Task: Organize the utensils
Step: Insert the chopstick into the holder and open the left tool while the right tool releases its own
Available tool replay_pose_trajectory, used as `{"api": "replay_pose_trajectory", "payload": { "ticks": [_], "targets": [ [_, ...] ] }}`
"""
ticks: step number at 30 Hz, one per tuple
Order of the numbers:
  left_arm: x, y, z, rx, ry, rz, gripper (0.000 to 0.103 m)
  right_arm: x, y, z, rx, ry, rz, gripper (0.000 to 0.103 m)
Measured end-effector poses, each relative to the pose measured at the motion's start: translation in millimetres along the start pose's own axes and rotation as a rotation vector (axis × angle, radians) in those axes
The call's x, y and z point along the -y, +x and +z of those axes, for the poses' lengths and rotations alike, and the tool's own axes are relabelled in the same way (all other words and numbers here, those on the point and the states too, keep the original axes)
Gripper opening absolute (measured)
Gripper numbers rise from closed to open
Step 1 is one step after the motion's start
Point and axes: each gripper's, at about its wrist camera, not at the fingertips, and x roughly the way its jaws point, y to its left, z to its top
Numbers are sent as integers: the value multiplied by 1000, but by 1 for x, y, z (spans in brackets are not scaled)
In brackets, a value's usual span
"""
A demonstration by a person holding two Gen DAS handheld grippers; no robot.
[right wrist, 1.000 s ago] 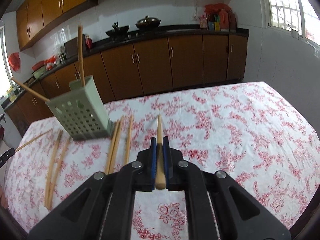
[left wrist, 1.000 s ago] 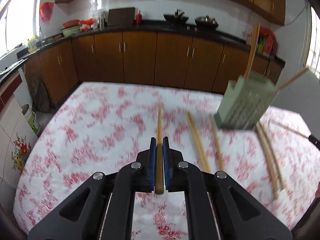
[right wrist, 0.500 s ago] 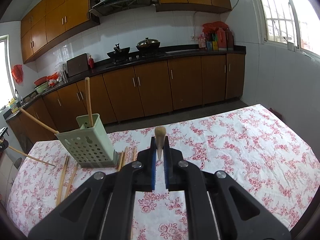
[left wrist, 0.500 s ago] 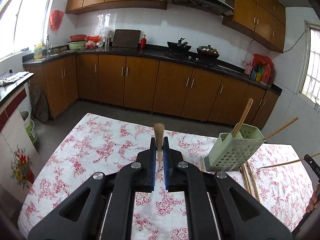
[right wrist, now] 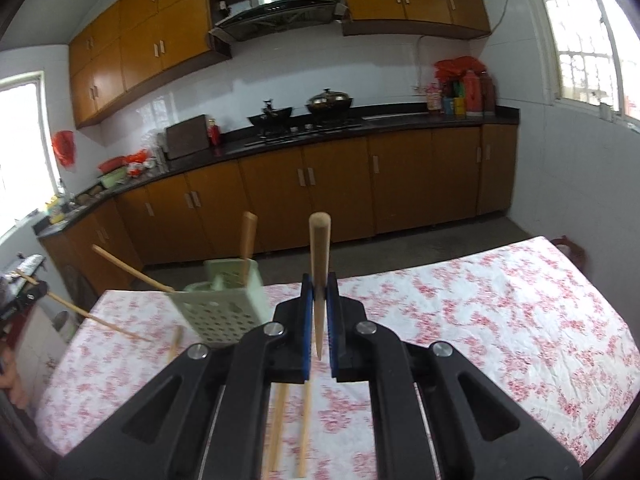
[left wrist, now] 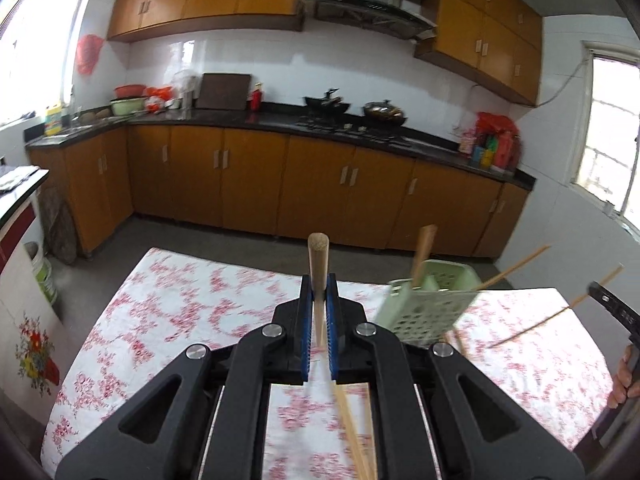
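Observation:
My left gripper [left wrist: 319,286] is shut on a wooden chopstick [left wrist: 318,258] whose thick end points up, held above the table. My right gripper [right wrist: 319,286] is shut on another wooden chopstick [right wrist: 319,248], also thick end up. A pale green perforated utensil holder [left wrist: 430,304] stands on the table to the right of my left gripper and to the left of my right gripper [right wrist: 222,300]. It holds an upright chopstick [right wrist: 247,240] and a slanted one [right wrist: 132,270]. Loose chopsticks [right wrist: 278,426] lie on the table under my right gripper.
The table has a red floral cloth [right wrist: 500,320]. The other gripper shows at each view's edge with a chopstick, right [left wrist: 612,308] and left [right wrist: 24,304]. Brown kitchen cabinets [left wrist: 320,188] and a black counter run behind. More chopsticks [left wrist: 352,432] lie below my left gripper.
Both grippers have risen and tilted upward with their chopsticks, from lying low along the table to pointing up. The holder now sits lower and closer in both views.

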Motion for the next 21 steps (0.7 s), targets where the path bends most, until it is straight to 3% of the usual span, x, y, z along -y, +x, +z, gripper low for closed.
{"api": "replay_pose_trajectory", "payload": {
  "ticks": [9,16,21],
  "targets": [
    [59,-30,30,70,67,-132,7,-38,-25,36,36,-10,158,8],
    [88,-24,62,160,69,-132,7,-62,-27,68,113,-30,174,8],
    [89,-9,79,221,19,-111,7,-66,-5,78,115,-21,149,8]
  ]
}}
